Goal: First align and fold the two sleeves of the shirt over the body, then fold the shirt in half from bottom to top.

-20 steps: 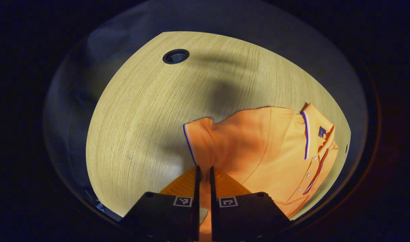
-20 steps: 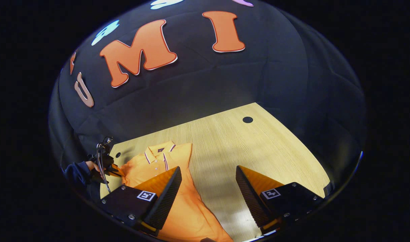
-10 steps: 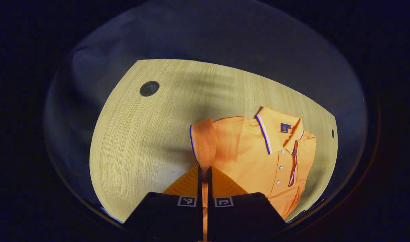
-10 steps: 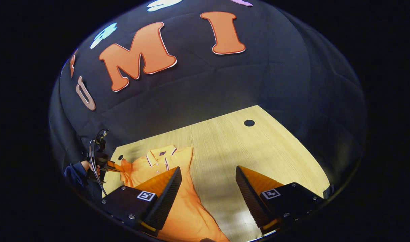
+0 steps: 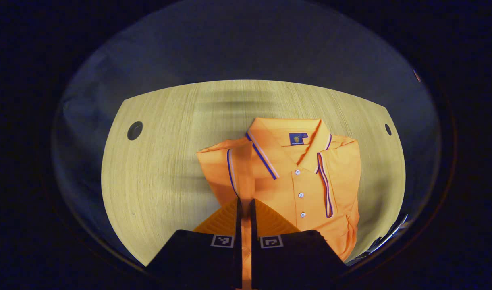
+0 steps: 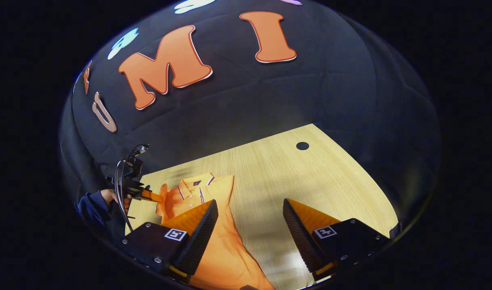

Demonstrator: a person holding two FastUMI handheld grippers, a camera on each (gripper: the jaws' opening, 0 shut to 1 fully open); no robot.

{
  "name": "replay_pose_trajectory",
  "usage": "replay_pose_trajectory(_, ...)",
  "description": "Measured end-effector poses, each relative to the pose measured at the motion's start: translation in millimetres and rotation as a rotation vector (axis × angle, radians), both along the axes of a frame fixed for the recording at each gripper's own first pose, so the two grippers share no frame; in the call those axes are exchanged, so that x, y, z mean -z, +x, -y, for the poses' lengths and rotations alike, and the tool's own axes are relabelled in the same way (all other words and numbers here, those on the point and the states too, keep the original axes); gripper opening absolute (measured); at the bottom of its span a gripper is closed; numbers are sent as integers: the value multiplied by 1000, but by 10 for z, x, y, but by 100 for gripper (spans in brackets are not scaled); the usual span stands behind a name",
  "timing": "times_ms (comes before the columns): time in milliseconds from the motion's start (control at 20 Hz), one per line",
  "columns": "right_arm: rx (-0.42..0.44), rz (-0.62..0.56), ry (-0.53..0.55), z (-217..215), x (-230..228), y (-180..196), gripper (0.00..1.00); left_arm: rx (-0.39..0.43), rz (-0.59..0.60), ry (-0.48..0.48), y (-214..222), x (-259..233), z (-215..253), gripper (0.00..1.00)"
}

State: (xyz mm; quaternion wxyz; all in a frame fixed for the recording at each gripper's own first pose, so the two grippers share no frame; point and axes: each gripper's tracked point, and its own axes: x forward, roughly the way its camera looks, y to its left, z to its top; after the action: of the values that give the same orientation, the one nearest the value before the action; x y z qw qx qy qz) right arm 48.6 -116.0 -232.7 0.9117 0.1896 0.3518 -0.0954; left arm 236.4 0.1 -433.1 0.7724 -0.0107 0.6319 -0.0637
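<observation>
Pale wood table, dark booth. Orange shirt lies toward its far edge. Your left gripper pinches the limp sleeve by its hem; right gripper gapes, idle. Light, floppy cloth; grip edges.

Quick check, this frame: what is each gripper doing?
Left gripper: shut on the blue-trimmed sleeve of the orange polo shirt.
Right gripper: open, holding nothing, above the wooden table.
</observation>
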Motion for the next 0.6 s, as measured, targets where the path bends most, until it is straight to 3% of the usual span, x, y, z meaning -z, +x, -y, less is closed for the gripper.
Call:
replay_pose_trajectory(50,1,-1,2,24,2,3,99,13,-5,-38,-31,-4,133,11)
replay_pose_trajectory(100,2,-1,4,36,1,-12,99,23,0,-83,-37,-13,258,22)
replay_pose_trajectory(150,5,-2,5,54,10,-17,99,33,5,-124,-44,-40,377,24)
replay_pose_trajectory(250,9,-1,7,85,15,-8,99,53,33,-161,-41,-115,483,43)
replay_pose_trajectory(400,3,17,-2,96,-20,43,98,79,128,-188,-14,-408,511,83)
replay_pose_trajectory(550,-13,77,-60,126,-184,129,98,71,282,-154,27,-784,395,94)
replay_pose_trajectory(600,-20,115,-85,118,-275,177,99,56,318,-140,-22,-892,346,91)
